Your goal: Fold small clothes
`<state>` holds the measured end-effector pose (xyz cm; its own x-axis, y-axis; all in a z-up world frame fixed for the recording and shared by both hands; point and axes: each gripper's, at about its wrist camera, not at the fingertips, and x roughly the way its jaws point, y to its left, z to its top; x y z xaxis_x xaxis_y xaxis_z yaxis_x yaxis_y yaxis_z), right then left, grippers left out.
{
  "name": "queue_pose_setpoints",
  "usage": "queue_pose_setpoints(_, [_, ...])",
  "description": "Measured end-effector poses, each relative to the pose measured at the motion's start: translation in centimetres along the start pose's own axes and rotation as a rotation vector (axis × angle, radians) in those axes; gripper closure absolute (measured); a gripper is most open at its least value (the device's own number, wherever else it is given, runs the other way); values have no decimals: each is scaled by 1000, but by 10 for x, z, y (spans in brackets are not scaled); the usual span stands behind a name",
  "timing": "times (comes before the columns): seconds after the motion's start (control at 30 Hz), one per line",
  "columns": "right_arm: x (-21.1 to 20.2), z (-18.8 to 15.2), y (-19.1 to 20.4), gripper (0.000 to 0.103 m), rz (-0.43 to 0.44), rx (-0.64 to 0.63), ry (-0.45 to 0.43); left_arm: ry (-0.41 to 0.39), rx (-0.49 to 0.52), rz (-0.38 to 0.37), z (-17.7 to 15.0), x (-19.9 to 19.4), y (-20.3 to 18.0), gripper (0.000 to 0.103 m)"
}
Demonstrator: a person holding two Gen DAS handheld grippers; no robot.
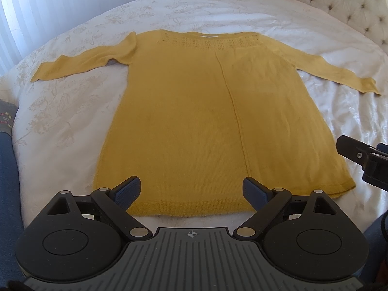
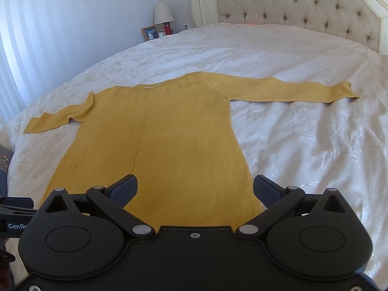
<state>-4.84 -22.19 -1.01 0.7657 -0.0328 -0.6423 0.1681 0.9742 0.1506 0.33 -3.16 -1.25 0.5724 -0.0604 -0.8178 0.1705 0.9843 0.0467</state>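
Observation:
A mustard-yellow knit sweater [image 1: 194, 111] lies flat on the white bed, both sleeves spread out, neckline at the far side and hem toward me. My left gripper [image 1: 192, 190] hovers open above the middle of the hem, nothing between its blue pads. In the right wrist view the same sweater [image 2: 169, 133] fills the lower centre, and my right gripper [image 2: 195, 188] is open over the hem's right part, close to the sweater's right edge. The right gripper's body [image 1: 363, 157] shows at the right edge of the left wrist view.
The white floral bedspread [image 2: 303, 145] surrounds the sweater. A tufted headboard [image 2: 291, 4] stands at the far right. A nightstand with a lamp [image 2: 163, 13], a photo frame [image 2: 149, 32] and a red bottle [image 2: 167, 28] is beyond the bed. A sleeve in dark blue [image 1: 7, 181] is at left.

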Motion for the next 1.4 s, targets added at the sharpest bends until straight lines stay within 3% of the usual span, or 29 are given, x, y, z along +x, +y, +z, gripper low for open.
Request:
queue_pose_setpoints(1.23, [6, -4, -2, 1, 14, 23, 19, 4, -39, -18, 2, 11, 19, 13])
queue_pose_setpoints(1.3, [6, -4, -3, 1, 21, 36, 21, 12, -43, -23, 4, 15, 21, 17])
queue_pose_setpoints(1.4, [10, -1, -6, 2, 32, 55, 39, 26, -40, -40, 11, 23, 23, 32])
